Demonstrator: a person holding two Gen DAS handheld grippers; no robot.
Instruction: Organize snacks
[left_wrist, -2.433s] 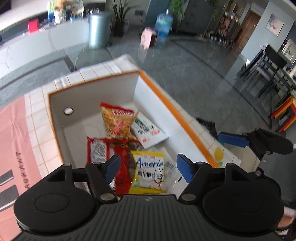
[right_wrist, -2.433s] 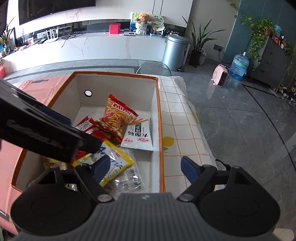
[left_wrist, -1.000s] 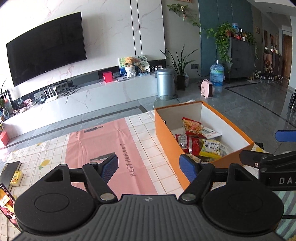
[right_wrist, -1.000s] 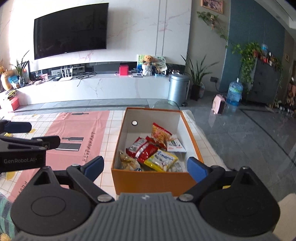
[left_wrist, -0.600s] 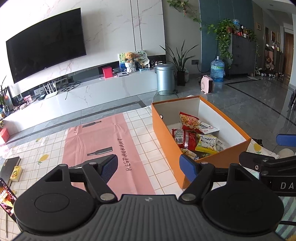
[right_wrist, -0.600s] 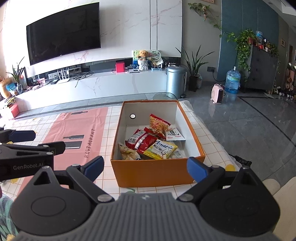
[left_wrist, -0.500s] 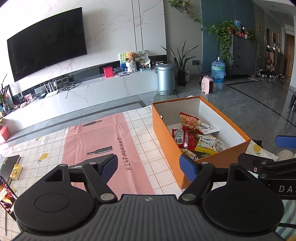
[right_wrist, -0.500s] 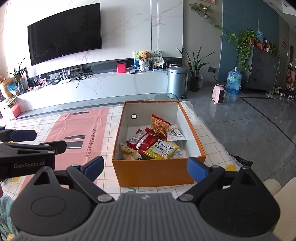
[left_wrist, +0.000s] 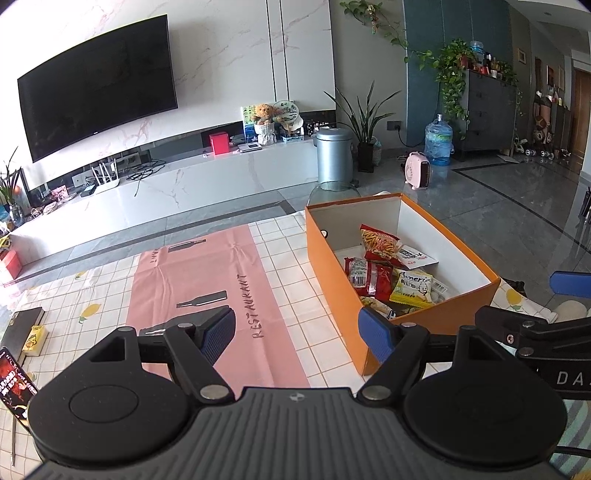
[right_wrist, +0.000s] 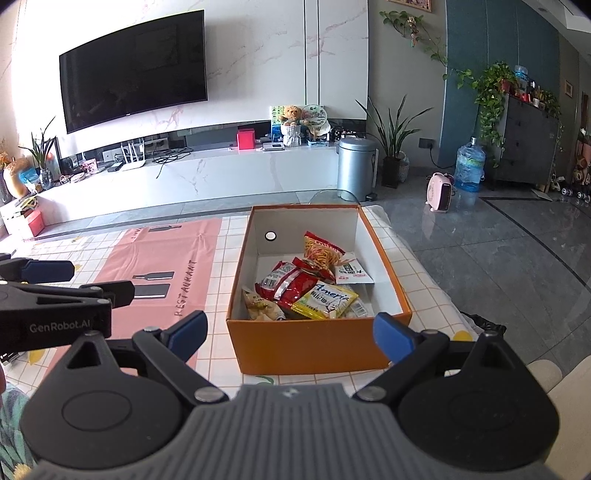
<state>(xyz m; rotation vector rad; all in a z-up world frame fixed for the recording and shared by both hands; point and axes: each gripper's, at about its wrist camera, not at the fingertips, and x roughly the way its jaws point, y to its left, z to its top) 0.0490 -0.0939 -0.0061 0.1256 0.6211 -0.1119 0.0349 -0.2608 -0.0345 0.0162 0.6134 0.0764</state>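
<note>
An orange box (right_wrist: 317, 347) (left_wrist: 328, 258) stands on the table and holds several snack packets. Among them are a yellow packet (right_wrist: 325, 301) (left_wrist: 412, 290), a red packet (right_wrist: 286, 282) (left_wrist: 369, 277), an orange-red chips bag (right_wrist: 321, 253) (left_wrist: 380, 242) and a white sachet (right_wrist: 351, 273) (left_wrist: 417, 256). My left gripper (left_wrist: 297, 334) is open and empty, held back over the pink mat to the left of the box. My right gripper (right_wrist: 291, 332) is open and empty, just in front of the box's near wall.
A pink mat (left_wrist: 207, 280) lies on the checked tablecloth (left_wrist: 280, 258). A dark book (left_wrist: 22, 326), a small yellow box (left_wrist: 35, 339) and a phone (left_wrist: 16, 391) sit at the table's left edge. Beyond the table are a grey bin (right_wrist: 356, 168) and a low white cabinet (right_wrist: 184, 181).
Both grippers have pulled back and up from inside the box to a spot in front of it, open and empty throughout. In the last half second almost nothing moves.
</note>
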